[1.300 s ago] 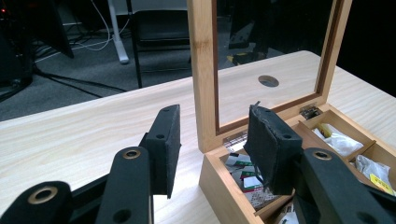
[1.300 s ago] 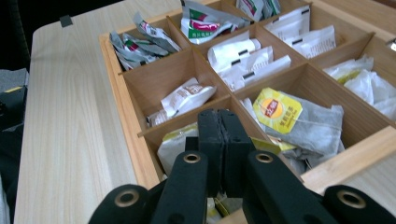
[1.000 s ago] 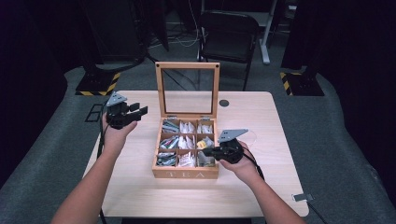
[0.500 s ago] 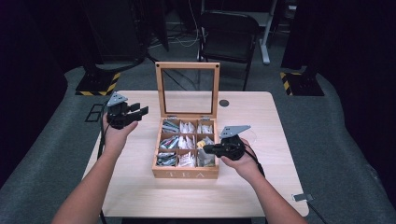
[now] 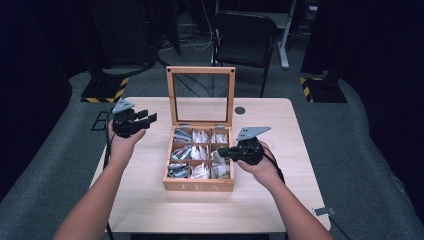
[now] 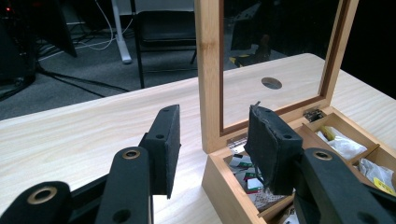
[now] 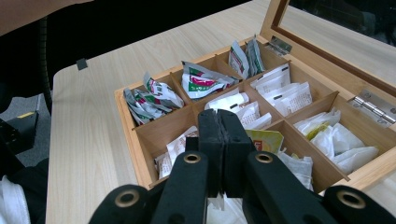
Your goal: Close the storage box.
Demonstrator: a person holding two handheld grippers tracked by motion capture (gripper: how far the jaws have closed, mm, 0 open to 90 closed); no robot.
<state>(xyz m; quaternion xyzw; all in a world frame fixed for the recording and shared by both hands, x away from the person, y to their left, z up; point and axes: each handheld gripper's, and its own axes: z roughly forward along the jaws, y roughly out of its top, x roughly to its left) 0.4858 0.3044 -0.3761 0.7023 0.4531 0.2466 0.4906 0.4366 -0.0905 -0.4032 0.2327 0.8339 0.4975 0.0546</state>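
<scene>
One wooden tea box in middle of table, glass lid standing up at 12 o'clock side. Nine little rooms inside, three rows of three, all with tea bags. Two grippers, two hands. Left gripper at 9 o'clock of box, held up off table, pads wide apart, nothing between. Right gripper at 3 o'clock, tips over box's right rooms, pads pressed together, nothing seen between them.
</scene>
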